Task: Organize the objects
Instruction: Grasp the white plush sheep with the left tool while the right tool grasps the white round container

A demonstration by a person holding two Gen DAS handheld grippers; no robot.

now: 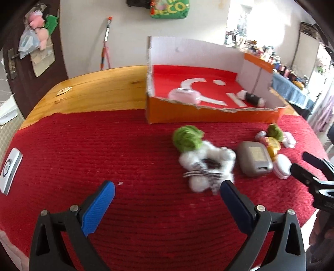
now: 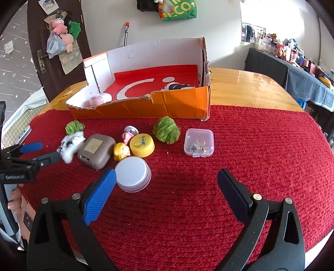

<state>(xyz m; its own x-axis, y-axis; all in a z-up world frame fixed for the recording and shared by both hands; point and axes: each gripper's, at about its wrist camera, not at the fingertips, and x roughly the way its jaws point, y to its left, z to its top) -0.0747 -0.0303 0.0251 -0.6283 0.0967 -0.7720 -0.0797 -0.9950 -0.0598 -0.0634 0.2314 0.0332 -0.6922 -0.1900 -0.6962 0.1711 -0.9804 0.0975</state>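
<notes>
Items, loose, on a red mat (image 2: 229, 146) over a wooden counter (image 2: 250, 87), in front of an orange cardboard box (image 2: 167, 104) with torn walls.

Right view only: clear plastic case (image 2: 199, 142) with small dark bits inside, green pompom (image 2: 166, 129), yellow round tin (image 2: 142, 144), yellow figurine (image 2: 121, 151), small pink figurine (image 2: 127, 136), white round tin (image 2: 132, 174) just beside the right tongs' blue pad. The left view shows these crowded together and partly hidden behind the grey case (image 1: 255, 158).

Left view only: a white device (image 1: 9, 173) at the mat's far left edge, and a dark roll with white ends (image 1: 251, 98) lying inside the box near a pink round object (image 1: 183, 95); the right view shows that roll only as a dark patch behind the torn wall.

Left tongs (image 1: 167, 189): apart, holding nothing, its right pad touching or just in front of the white plush toy with a green tuft (image 1: 200, 158); blur prevents telling which. Right tongs (image 2: 167, 177): apart, holding nothing, over bare mat.

Room: white wall, dark door hung with plush toys (image 2: 62, 31), green bag (image 2: 179, 10) high on the wall, cluttered shelf (image 2: 292, 52) at right. A person's fingers (image 2: 15, 200) show at the right view's left edge.
</notes>
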